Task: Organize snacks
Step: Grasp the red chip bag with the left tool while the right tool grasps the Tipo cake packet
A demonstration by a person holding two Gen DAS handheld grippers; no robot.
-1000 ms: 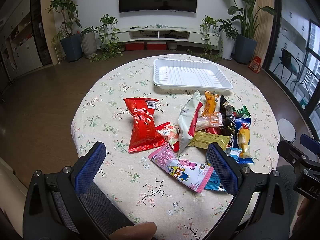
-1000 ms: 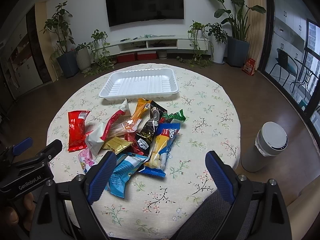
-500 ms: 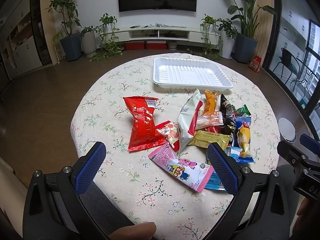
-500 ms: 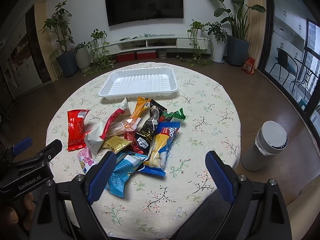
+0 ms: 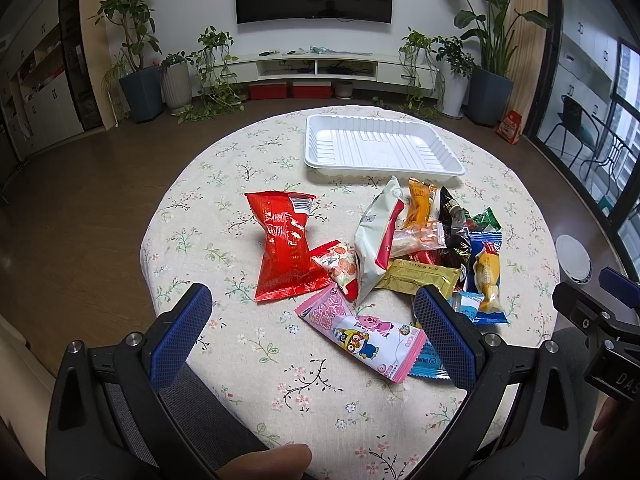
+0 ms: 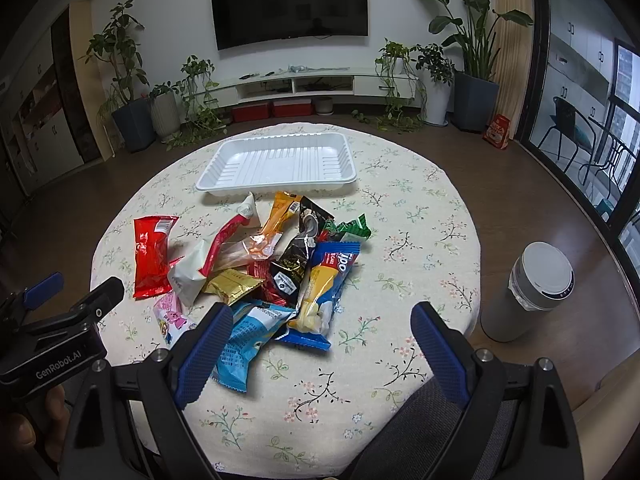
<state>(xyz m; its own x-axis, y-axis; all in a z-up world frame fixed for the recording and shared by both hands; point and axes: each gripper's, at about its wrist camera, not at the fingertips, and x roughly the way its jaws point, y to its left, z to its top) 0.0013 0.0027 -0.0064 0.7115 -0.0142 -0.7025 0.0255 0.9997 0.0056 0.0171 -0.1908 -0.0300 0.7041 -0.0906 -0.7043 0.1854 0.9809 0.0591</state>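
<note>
Round and draped in a cream floral cloth, the tabletop (image 5: 256,360) is set on a dark wood floor, with potted plants, a low white media shelf and a wall-mounted television (image 6: 290,2) behind it. A ribbed white plastic tray (image 6: 224,178) with a rolled rim is placed at the far side, nothing in it. Just before it, crinkled foil and glossy plastic snack packets are heaped: a red pillow bag (image 5: 286,248) lies slightly apart, a pink cartoon wrapper (image 5: 360,330) nearest, and a blue Tipo packet (image 6: 326,280) is seen overlapping others. A grey cylindrical bin (image 6: 532,292) is seen on the floor beside the table. The left claw (image 5: 312,330) and right claw (image 6: 320,350) are both held wide, their blue textured pads gripping nothing.
</note>
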